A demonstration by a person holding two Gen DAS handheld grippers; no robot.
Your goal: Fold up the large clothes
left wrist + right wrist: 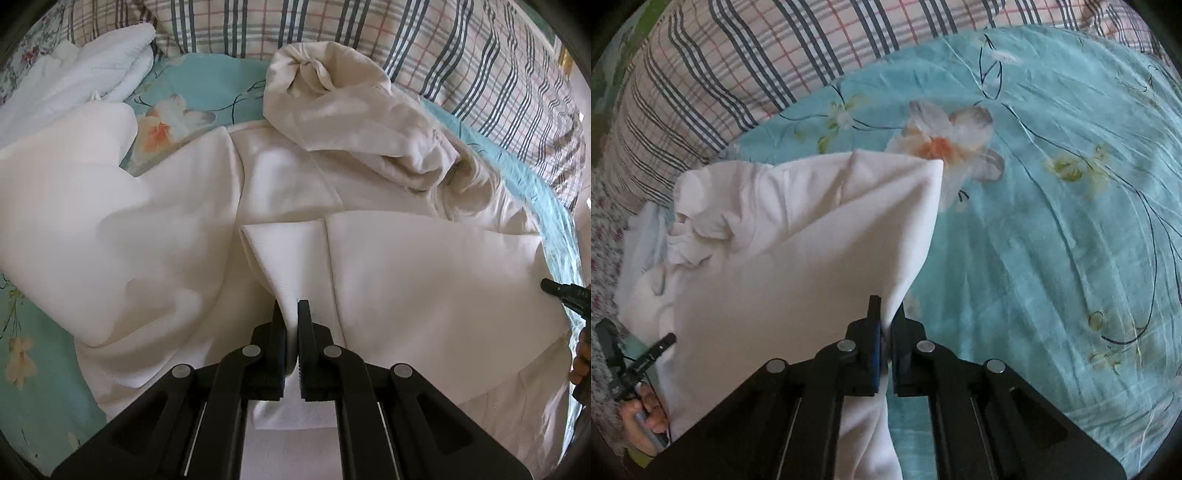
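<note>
A large cream-white garment [406, 280] lies spread over the teal flowered bed. Its hood [332, 103] is bunched at the far side. My left gripper [291, 306] is shut on a fold of the garment's near edge. In the right wrist view my right gripper [888, 308] is shut on a corner of the same garment [798, 258] and holds it lifted above the bedsheet. The tip of the right gripper shows at the right edge of the left wrist view [565, 291]. The left gripper shows at the lower left of the right wrist view [635, 362].
A teal flowered bedsheet [1052, 221] covers the bed. A plaid quilt [424, 40] lies along the far side. A white folded item [103, 62] sits at the far left. A hand [642, 417] holds the other gripper's handle.
</note>
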